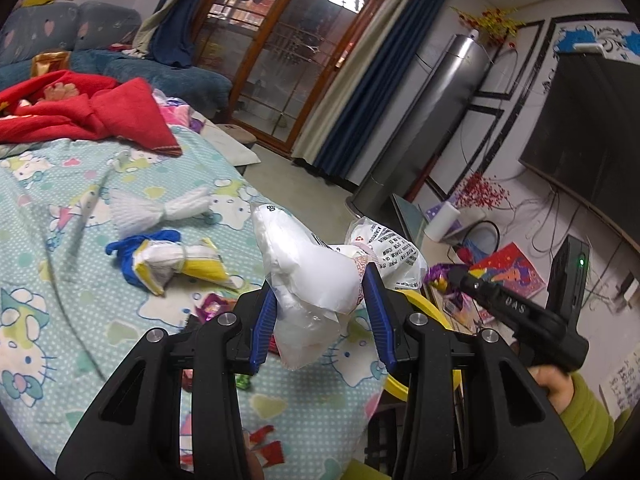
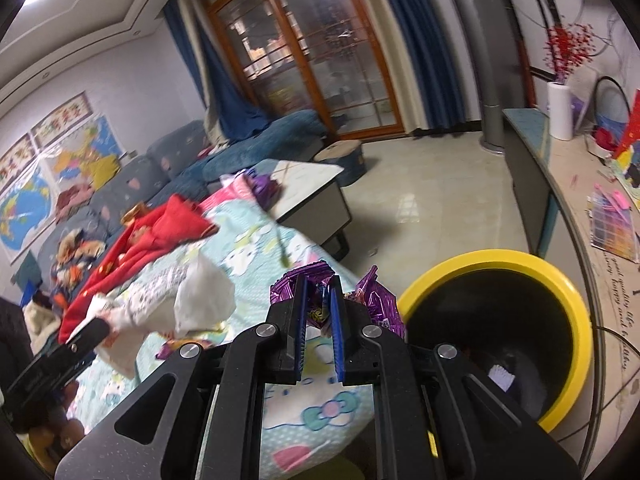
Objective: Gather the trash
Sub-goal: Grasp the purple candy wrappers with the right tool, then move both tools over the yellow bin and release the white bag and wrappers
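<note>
My left gripper [image 1: 320, 280] is shut on a crumpled white plastic bag [image 1: 304, 256], held above the bed's edge. In the right wrist view this left gripper [image 2: 100, 324] shows at the left with the white bag [image 2: 204, 296]. My right gripper [image 2: 320, 282] is shut on a shiny purple wrapper [image 2: 378, 300], just left of a black bin with a yellow rim [image 2: 492, 258]. The right gripper [image 1: 452, 276] also appears in the left wrist view, with the purple wrapper [image 1: 436, 274] at its tip. The bin's yellow rim [image 1: 426, 304] peeks out behind my left fingers.
On the cartoon-print sheet [image 1: 80, 300] lie a white foam net [image 1: 160, 208], a blue-and-yellow wrapper bundle [image 1: 176, 260] and small red scraps [image 1: 268, 444]. A red garment [image 1: 100, 112] lies further back. A low table [image 2: 304, 196] stands beyond the bed and a cluttered counter [image 2: 580, 208] at the right.
</note>
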Demonstrator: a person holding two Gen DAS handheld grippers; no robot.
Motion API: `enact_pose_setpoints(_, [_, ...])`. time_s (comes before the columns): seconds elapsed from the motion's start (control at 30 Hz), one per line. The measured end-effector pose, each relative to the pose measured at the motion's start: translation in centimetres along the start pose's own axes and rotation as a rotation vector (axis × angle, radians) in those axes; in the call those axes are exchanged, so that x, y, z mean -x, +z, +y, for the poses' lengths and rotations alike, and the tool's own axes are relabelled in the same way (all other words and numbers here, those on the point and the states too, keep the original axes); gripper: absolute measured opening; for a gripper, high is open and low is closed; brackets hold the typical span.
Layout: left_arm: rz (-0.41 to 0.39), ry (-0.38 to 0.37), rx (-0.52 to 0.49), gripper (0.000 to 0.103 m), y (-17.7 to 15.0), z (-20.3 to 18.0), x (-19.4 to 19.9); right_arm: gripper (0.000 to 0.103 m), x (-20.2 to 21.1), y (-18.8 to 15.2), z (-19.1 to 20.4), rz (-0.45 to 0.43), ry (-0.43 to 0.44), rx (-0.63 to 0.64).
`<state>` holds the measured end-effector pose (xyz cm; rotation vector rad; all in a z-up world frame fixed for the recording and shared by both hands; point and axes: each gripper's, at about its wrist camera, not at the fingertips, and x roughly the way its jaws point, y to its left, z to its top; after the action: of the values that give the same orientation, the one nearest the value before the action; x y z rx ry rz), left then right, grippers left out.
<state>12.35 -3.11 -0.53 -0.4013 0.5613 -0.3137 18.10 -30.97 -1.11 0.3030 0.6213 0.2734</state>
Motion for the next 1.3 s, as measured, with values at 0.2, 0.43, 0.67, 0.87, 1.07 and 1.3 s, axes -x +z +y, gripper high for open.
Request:
enact_pose_setpoints(0.2, [0.037,-0.025,-0.049,0.034,-0.9,-2.0,-1.3,0.011,0.4,0.5,-2.3,-0.021,-0.035,-0.054])
enact_pose_setpoints(0.43, [0.080,-0.053,-0.116,0.034,-2.0,-4.5,-2.8,0.011,1.2,0.7,-4.6,-0.038,-0.055,-0.114])
enact_pose_setpoints(0.67, [0.115,-0.072,-0.186,0.034,-3.1,-6.8,-4.3,0.011,1.6,1.0,-6.7,-0.046,-0.072,-0.160])
enact_pose_setpoints(0.87, [0.151,-0.083,-0.231,0.034,-4.0,-8.3,-5.6,0.011,1.7,1.2,-8.7,-0.049,-0.105,-0.189])
enact_pose_setpoints(1.07, [0.190,-0.094,-0.274,0.034,-5.1,-9.7,-7.1,0.011,1.6,0.9,-10.7,-0.040,-0.133,-0.222])
enact_pose_setpoints(1.3, [0.231,-0.101,-0.326,0.034,-6.0,-11.2,-9.2,0.011,1.0,0.5,-12.4,-0.016,-0.151,-0.249])
